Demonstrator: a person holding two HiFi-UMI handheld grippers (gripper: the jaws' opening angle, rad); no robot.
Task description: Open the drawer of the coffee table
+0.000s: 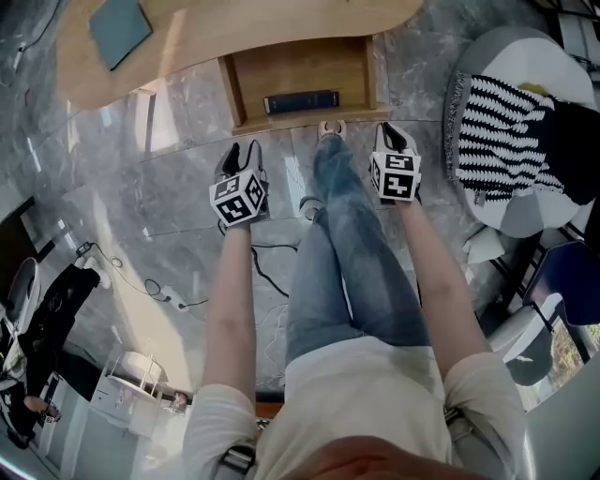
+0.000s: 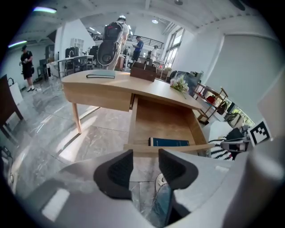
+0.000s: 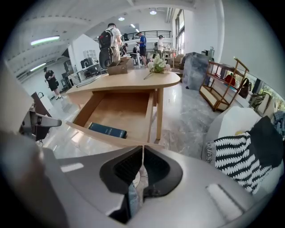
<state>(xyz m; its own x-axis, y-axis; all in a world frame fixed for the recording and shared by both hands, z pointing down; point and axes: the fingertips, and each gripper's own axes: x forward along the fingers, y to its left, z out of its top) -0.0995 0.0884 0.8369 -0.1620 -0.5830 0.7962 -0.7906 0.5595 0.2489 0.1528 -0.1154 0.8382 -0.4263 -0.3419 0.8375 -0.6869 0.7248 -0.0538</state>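
Note:
The wooden coffee table (image 1: 234, 28) has its drawer (image 1: 300, 80) pulled out toward me, and a dark blue book (image 1: 300, 101) lies at the drawer's front. Both grippers hang just in front of the drawer's front edge, above the floor, touching nothing. My left gripper (image 1: 242, 152) is near the drawer's left corner. In its own view the left gripper (image 2: 146, 160) shows a clear gap between the pads with nothing in it, and the drawer (image 2: 164, 120) with the book (image 2: 170, 142) lies beyond. My right gripper (image 1: 392, 136) (image 3: 142, 156) has its pads together on nothing; the drawer (image 3: 118, 111) lies ahead on its left.
My legs in jeans (image 1: 352, 244) and a shoe (image 1: 331, 128) lie between the grippers. A white seat with a black-and-white striped cloth (image 1: 511, 141) stands to the right. A cable and power strip (image 1: 173, 300) lie on the grey floor. A teal book (image 1: 119, 28) rests on the tabletop.

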